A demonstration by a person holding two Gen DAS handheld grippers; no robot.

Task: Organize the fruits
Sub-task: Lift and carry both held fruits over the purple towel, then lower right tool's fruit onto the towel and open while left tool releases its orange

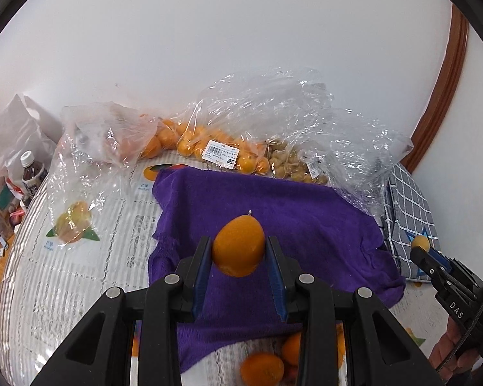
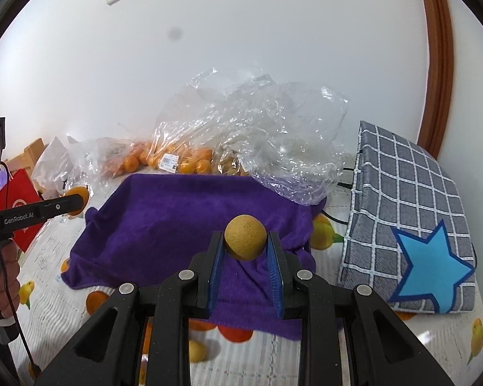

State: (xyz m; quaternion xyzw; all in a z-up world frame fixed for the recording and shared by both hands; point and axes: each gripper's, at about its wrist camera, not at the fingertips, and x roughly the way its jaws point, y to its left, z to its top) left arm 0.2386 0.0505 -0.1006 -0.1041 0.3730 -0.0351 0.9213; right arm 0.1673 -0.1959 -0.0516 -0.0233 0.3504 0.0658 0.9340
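My left gripper (image 1: 238,251) is shut on an orange loquat-shaped fruit (image 1: 238,246) and holds it above the purple towel (image 1: 306,218). My right gripper (image 2: 245,241) is shut on a small round tan fruit (image 2: 245,236) above the same purple towel (image 2: 164,218). In the left wrist view the right gripper (image 1: 421,247) shows at the right edge with the tan fruit (image 1: 420,243). In the right wrist view the left gripper (image 2: 77,204) shows at the left with the orange fruit (image 2: 79,193). Clear bags of orange fruits (image 1: 193,143) and tan fruits (image 1: 293,164) lie behind the towel.
A grey checked cloth box with a blue star (image 2: 412,225) stands to the right of the towel. Crumpled clear plastic (image 2: 273,135) covers the back. The table has a fruit-print cover (image 1: 80,257). Bottles (image 1: 32,173) and a white bag (image 1: 16,135) sit at the far left.
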